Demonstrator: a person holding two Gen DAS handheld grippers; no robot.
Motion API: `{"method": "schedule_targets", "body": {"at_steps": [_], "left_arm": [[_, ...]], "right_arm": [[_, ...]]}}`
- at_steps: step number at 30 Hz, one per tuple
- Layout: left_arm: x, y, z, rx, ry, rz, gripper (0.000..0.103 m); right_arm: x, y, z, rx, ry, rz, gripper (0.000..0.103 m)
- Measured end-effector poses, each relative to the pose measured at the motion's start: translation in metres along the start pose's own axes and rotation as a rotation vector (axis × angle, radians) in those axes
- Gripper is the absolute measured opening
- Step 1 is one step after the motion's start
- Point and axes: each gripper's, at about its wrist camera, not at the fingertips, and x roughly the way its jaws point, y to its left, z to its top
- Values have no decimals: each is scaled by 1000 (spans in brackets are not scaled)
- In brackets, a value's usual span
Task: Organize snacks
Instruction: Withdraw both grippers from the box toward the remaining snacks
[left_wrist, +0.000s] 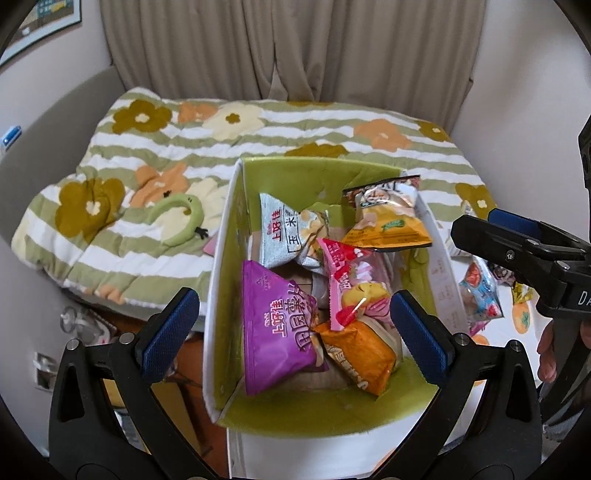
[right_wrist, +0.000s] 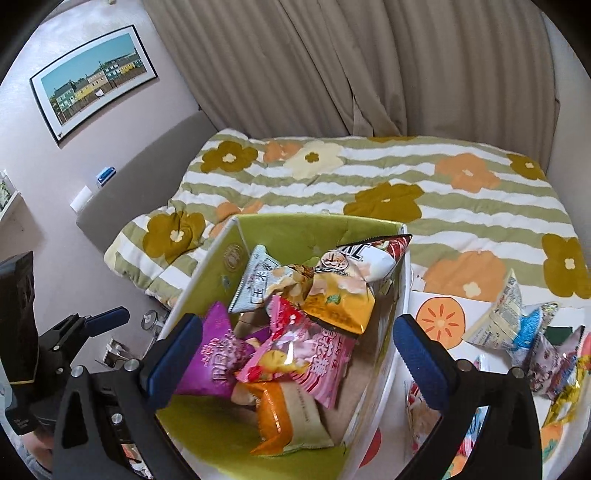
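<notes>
A white box with a green lining (left_wrist: 236, 280) (right_wrist: 221, 266) stands on the bed and holds several snack packets: a purple one (left_wrist: 277, 332) (right_wrist: 210, 362), a pink one (left_wrist: 351, 288) (right_wrist: 310, 354), an orange one (left_wrist: 358, 354), a yellow one (left_wrist: 388, 225) (right_wrist: 340, 306) and a grey-white one (left_wrist: 280, 236). My left gripper (left_wrist: 295, 332) is open and empty above the box. My right gripper (right_wrist: 295, 354) is open and empty, also above the box. It shows in the left wrist view (left_wrist: 517, 236) to the right of the box. More loose packets (right_wrist: 517, 325) (left_wrist: 480, 291) lie on the cloth right of the box.
A striped green-and-white flowered quilt (left_wrist: 258, 125) covers the bed behind the box. A green plush ring (left_wrist: 177, 218) lies on it left of the box. Curtains (right_wrist: 332, 66) hang behind. The floor with clutter (left_wrist: 85, 325) lies at lower left.
</notes>
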Motion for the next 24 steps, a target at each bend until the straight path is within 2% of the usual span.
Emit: {"method": "schedule_targets", "body": {"at_steps": [8, 13, 17, 20, 24], "left_arm": [[-30, -7, -9, 43, -48, 0, 102], [-39, -30, -14, 63, -71, -40, 102], [-42, -63, -16, 86, -87, -80, 102], [-40, -93, -17, 95, -93, -104, 102], [-36, -138, -19, 93, -80, -141, 102]], "right_arm": [[-42, 13, -21, 25, -65, -92, 103], [-61, 5, -37, 47, -92, -134, 103], [-85, -15, -50, 79, -130, -173, 103], [-105, -35, -58, 100, -159, -234, 103], [-127, -72, -66, 99, -154, -308, 103]]}}
